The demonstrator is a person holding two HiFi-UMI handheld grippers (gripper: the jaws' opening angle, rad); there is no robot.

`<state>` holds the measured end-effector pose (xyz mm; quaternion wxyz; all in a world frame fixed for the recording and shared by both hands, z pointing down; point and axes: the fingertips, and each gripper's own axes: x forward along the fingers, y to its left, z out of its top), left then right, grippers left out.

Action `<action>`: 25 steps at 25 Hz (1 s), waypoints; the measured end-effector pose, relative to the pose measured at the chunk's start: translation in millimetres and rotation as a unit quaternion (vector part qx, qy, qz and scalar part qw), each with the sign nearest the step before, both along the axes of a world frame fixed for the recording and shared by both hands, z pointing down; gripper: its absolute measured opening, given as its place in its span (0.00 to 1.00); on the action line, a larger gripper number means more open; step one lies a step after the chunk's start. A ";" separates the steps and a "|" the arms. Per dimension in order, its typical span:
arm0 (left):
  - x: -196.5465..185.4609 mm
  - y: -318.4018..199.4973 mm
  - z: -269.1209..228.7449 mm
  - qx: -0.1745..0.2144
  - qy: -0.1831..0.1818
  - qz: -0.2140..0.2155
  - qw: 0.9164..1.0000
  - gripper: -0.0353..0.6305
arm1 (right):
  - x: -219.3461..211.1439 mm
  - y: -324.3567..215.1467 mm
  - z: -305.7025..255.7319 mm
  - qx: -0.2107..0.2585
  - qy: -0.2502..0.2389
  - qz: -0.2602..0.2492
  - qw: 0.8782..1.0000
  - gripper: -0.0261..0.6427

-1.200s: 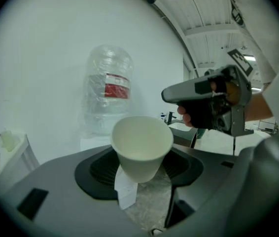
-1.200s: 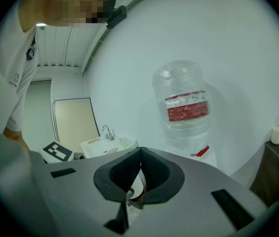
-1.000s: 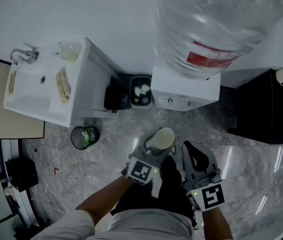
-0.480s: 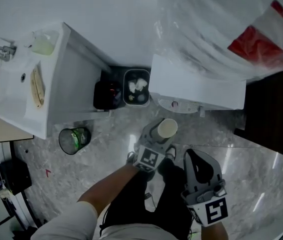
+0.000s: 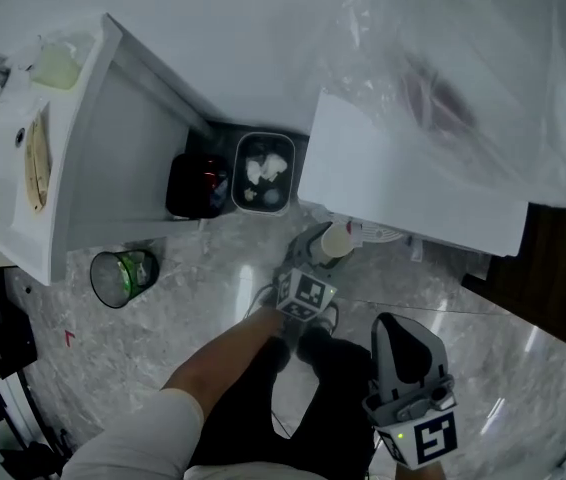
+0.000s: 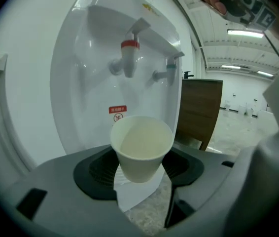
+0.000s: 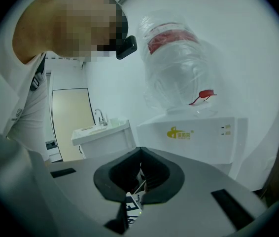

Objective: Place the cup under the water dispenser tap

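A white paper cup (image 6: 142, 149) stands upright between the dark pads of my left gripper (image 6: 140, 169), which is shut on its lower half. The cup looks empty. It hangs in front of the white water dispenser (image 5: 413, 178), below the red tap (image 6: 129, 58) and the blue tap (image 6: 170, 73) in the recess. In the head view the cup (image 5: 337, 240) and left gripper (image 5: 321, 256) are right at the dispenser's front edge. My right gripper (image 5: 400, 323) hangs back near the person's body, shut with nothing in it (image 7: 139, 154).
A big water bottle (image 5: 463, 68) tops the dispenser. Left of it on the floor stand a bin with white waste (image 5: 263, 173) and a dark box (image 5: 198, 186). A white sink cabinet (image 5: 93, 148) and a green-lined mesh bin (image 5: 123, 273) are farther left. A brown cabinet (image 5: 553, 278) stands at right.
The left gripper with the cup has sunk and gone forward to the dispenser's front. The right gripper has dropped lower too. The head has come down closer to the dispenser.
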<state>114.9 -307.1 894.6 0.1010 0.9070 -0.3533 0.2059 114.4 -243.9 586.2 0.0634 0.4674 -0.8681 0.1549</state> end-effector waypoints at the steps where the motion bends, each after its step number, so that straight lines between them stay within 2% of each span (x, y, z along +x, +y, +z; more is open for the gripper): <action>1: 2.3 -4.0 5.7 0.000 0.001 -0.002 1.000 0.45 | 1.5 -1.9 3.7 0.000 0.002 0.000 1.000 0.06; 16: 14.3 -29.6 46.6 -0.008 -0.014 -0.031 0.999 0.47 | 7.7 0.5 23.9 -0.024 0.013 -0.014 1.000 0.06; 25: 11.9 -31.8 48.4 -0.021 -0.006 -0.028 0.999 0.56 | 6.8 7.6 21.1 -0.045 0.009 -0.015 0.999 0.06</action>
